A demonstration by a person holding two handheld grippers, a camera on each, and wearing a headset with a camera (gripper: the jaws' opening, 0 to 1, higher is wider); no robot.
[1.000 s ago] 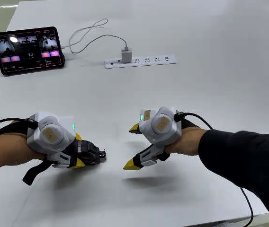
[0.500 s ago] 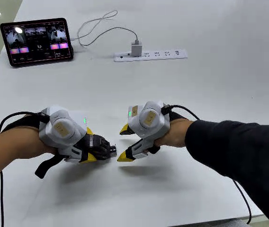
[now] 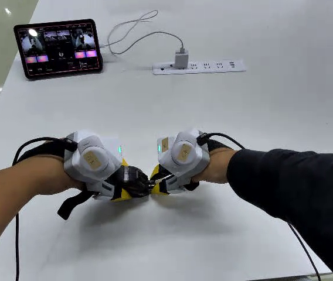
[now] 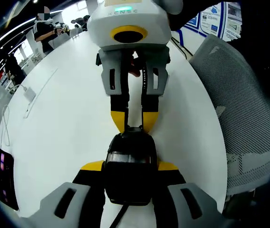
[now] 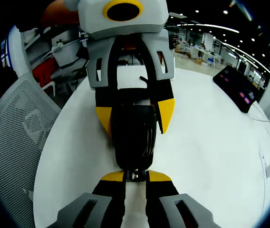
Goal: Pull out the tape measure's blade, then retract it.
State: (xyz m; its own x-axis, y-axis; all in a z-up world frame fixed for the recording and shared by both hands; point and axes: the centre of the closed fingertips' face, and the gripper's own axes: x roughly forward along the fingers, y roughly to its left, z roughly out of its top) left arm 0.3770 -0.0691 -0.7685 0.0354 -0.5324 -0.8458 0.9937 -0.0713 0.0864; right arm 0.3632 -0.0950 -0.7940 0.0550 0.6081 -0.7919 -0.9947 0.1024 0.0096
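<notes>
Black tape measure [image 3: 132, 178] pinched in left gripper [image 4: 130, 167] fingers, right gripper [image 3: 155, 180] fingers nipping blade tip [image 5: 136, 175]

No legible text anywhere. Tablet [image 3: 58, 48] at the far left of the worktop [image 3: 260, 123]: screen lit, with rows of small video tiles and pink patches, any captions too small to read. Wall posters [image 4: 206, 21] in the left gripper view: blue and white, lettering blurred. Tape measure [image 4: 131, 166]: pale label strip across its black case, print not readable. Power strip [image 3: 199, 66]: white, no markings made out.
</notes>
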